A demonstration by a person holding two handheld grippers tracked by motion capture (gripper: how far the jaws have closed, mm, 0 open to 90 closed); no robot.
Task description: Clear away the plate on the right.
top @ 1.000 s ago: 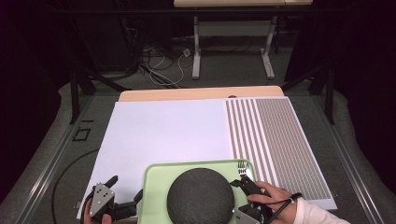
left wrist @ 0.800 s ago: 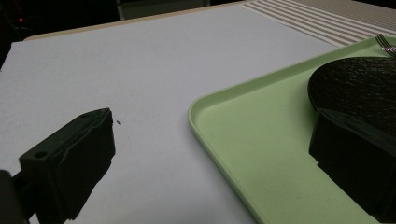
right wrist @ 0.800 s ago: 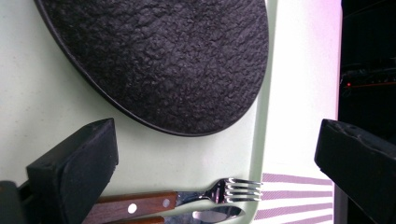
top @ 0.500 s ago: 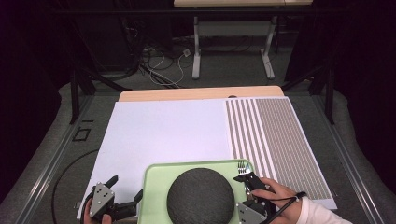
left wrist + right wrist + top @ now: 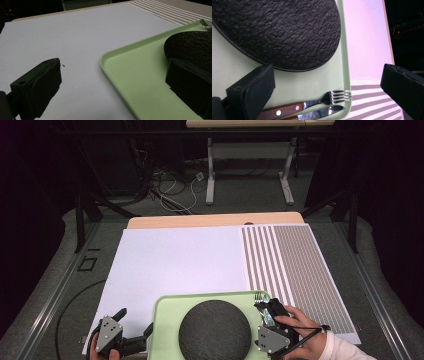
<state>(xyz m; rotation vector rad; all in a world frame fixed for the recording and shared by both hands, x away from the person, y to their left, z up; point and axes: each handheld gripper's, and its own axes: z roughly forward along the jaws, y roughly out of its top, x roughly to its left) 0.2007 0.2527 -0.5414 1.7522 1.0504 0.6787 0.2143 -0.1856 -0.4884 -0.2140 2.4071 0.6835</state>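
**Both grippers open at the tray's two sides**

A light green tray (image 5: 167, 320) sits at the near edge of the table, on a white sheet (image 5: 175, 260). A round black plate (image 5: 214, 330) lies in its middle. A fork (image 5: 312, 102) and a knife (image 5: 319, 113), both with wooden handles, lie side by side along the tray's right edge, beside the plate.

The left gripper (image 5: 134, 326) is open, its jaws set either side of the tray's left rim. The right gripper (image 5: 327, 87) is open over the fork and knife, holding nothing. A striped mat (image 5: 300, 270) covers the table's right part.
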